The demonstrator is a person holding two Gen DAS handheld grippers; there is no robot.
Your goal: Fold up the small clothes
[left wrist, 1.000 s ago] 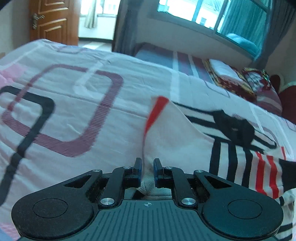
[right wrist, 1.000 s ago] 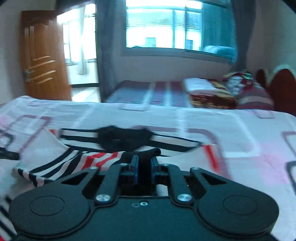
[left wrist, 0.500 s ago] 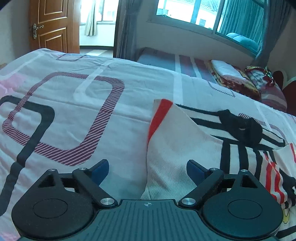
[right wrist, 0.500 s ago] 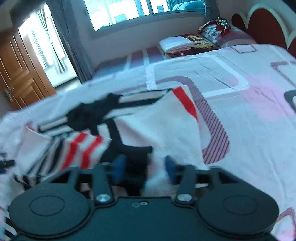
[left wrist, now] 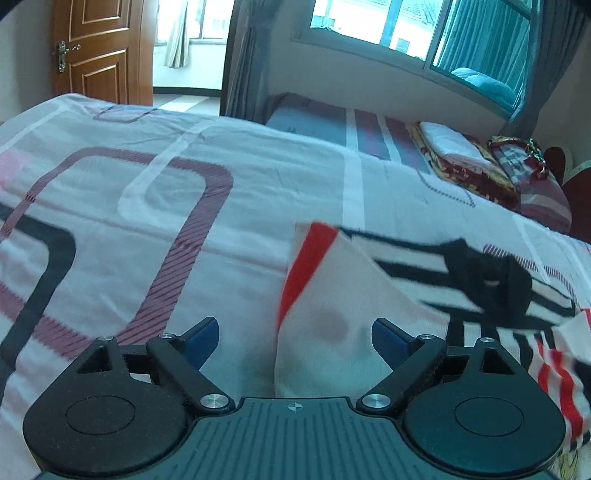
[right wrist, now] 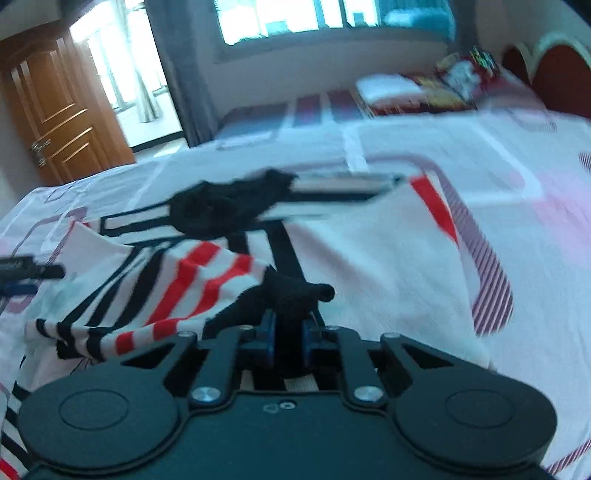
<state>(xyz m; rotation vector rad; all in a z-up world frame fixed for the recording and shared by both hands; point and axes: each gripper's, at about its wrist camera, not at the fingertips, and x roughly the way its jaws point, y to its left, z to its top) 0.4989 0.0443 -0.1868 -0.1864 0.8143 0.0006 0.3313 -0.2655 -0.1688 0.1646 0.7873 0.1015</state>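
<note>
A small white shirt (left wrist: 332,310) with black and red stripes and a black collar (left wrist: 487,280) lies on the bed. My left gripper (left wrist: 295,338) is open; the shirt's white folded side with a red sleeve band lies between its fingers, not held. In the right wrist view my right gripper (right wrist: 288,334) is shut on a black cuff (right wrist: 295,295) of the shirt's striped sleeve (right wrist: 177,291), held over the shirt body (right wrist: 369,266). The left gripper's tip (right wrist: 22,273) shows at the far left edge.
The bed cover (left wrist: 147,206) is white with maroon and black rounded squares. Folded blankets and pillows (left wrist: 480,166) are stacked at the far right by a red headboard (right wrist: 554,70). A wooden door (left wrist: 99,51) and a window (left wrist: 406,26) stand beyond the bed.
My left gripper opened, let go of the shirt's folded edge and drew back a little. My right gripper opened briefly, then shut on the black cuff while swinging over the shirt.
</note>
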